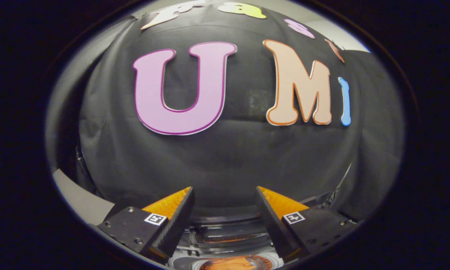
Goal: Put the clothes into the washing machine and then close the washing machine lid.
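My gripper (225, 195) is open, its two fingers spread wide with nothing between them, and it faces the black cloth wall of the booth. Below and between the fingers I see part of the washing machine (225, 232): dark curved ridges of its top. Under those, a round opening shows something orange (236, 263) inside; whether that is clothing I cannot tell. The gripper is held above the machine and is apart from it.
The black cloth wall (225, 157) hangs close ahead, beyond the fingers. A pale grey surface (78, 198) shows beside the left finger. More dark cloth folds hang past the right finger (371, 157).
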The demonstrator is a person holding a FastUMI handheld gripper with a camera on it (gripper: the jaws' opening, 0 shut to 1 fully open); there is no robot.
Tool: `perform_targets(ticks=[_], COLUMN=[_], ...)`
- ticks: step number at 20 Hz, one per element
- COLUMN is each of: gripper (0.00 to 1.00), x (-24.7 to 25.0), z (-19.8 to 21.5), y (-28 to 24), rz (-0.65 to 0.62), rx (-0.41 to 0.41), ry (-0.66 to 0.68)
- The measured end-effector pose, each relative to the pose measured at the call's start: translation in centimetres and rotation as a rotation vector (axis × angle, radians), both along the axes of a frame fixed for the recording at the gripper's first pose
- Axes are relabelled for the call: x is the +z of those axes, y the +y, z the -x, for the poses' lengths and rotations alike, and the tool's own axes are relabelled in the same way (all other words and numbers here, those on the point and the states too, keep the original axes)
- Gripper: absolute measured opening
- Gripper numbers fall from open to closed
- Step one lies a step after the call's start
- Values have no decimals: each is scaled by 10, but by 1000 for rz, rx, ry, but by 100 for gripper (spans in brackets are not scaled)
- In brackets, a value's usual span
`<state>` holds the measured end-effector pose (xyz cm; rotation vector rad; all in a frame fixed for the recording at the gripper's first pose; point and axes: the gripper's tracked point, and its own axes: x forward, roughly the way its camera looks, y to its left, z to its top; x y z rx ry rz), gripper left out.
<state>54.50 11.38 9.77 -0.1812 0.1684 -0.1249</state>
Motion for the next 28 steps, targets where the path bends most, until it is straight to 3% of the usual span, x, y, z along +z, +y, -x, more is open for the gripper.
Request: perform_targets(ticks=[5,10,28], gripper=[97,98,97], x=[-22,-21,4], z=[-15,-15,-5], y=[-21,-19,-24], rz=[16,3,15], rx=[-14,23,-15], ry=[83,20,-56])
